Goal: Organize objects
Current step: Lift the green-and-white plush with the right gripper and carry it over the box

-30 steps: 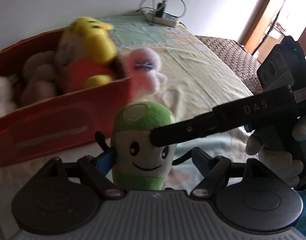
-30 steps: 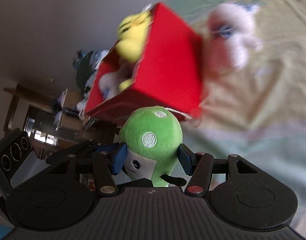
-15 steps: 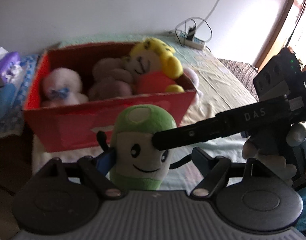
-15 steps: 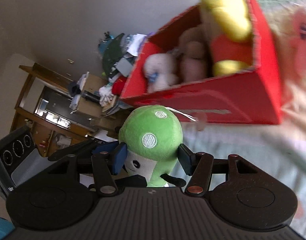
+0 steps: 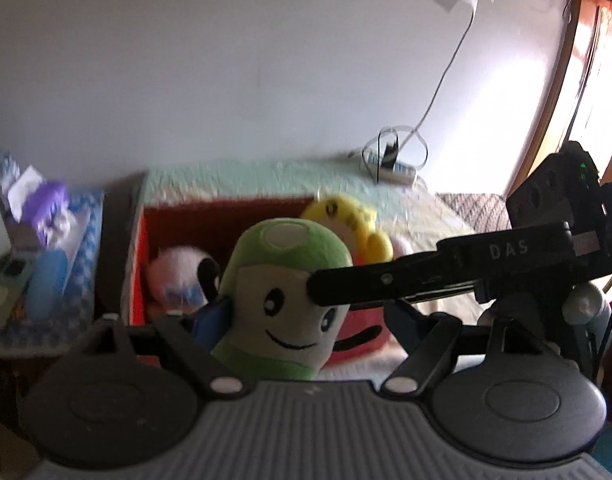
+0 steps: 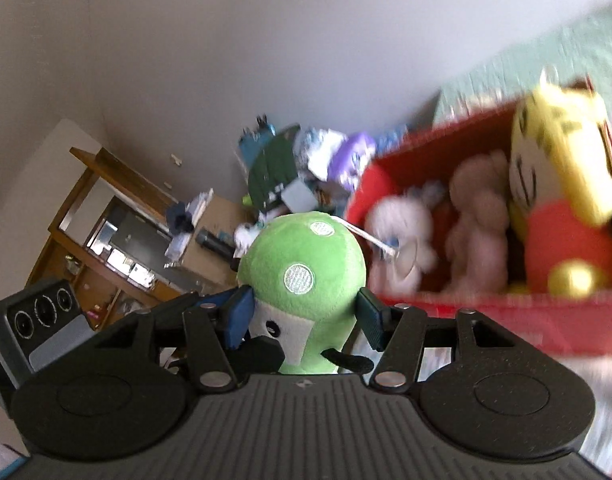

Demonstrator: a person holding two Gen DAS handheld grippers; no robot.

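left wrist view: the left tongs (image 5: pixel 306 316) hold a green mushroom plush (image 5: pixel 283 300) in the air before the red box (image 5: pixel 139 264) on the bed (image 5: pixel 426 216), the right tongs' finger across its face.

right wrist view: the right tongs (image 6: pixel 301 312) clamp the same plush by its cap (image 6: pixel 306 264). carrying step; the drop into the box (image 6: pixel 506 320) looks next, beside the toys already there.

Both grippers carry the green mushroom-shaped plush toy (image 5: pixel 281 296) higher than a second ago. From the left wrist, the red cardboard box (image 5: pixel 139 264) of stuffed animals sinks lower behind the toy; from the right wrist, its open top (image 6: pixel 438 148) now faces the camera, showing the yellow plush (image 6: pixel 562 168) inside.
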